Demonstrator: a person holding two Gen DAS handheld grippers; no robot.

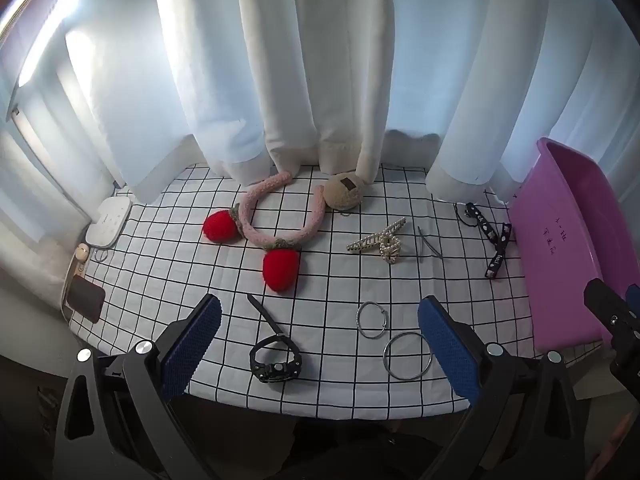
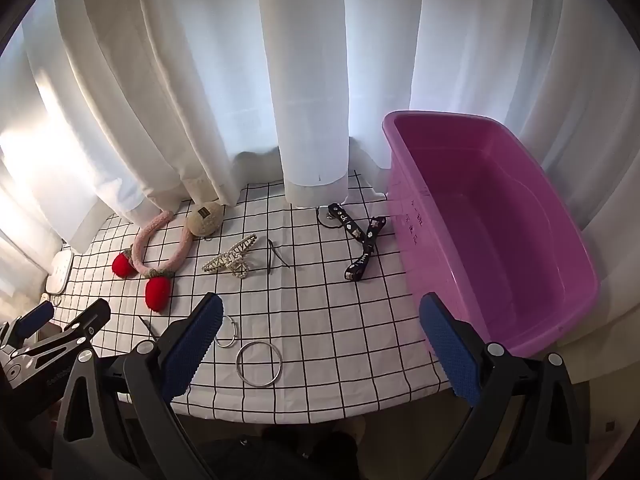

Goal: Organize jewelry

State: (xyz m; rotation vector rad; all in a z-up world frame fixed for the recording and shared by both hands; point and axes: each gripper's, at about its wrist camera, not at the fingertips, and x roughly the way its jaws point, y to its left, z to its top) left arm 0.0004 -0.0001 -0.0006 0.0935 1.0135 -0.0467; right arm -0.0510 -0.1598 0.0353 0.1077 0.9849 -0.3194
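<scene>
On the checked tablecloth (image 1: 168, 264) lie a pink headband with red strawberries (image 1: 280, 216), a beige puff (image 1: 343, 196), a pearl hair claw (image 1: 378, 240), a thin hairpin (image 1: 430, 244), a black ribbon (image 1: 490, 236), a black watch (image 1: 276, 360) and two silver bangles (image 1: 407, 356). My left gripper (image 1: 320, 320) hovers open above the watch and bangles, holding nothing. My right gripper (image 2: 322, 312) is open over bare cloth, between the larger bangle (image 2: 259, 364) and the pink tub (image 2: 404, 184). The ribbon (image 2: 360, 240) lies beside the tub.
White curtains (image 1: 280, 80) hang along the table's back edge. A white device (image 1: 108, 220) and a dark phone (image 1: 86, 298) sit at the left edge. The table's front edge (image 2: 320, 418) runs just under both grippers.
</scene>
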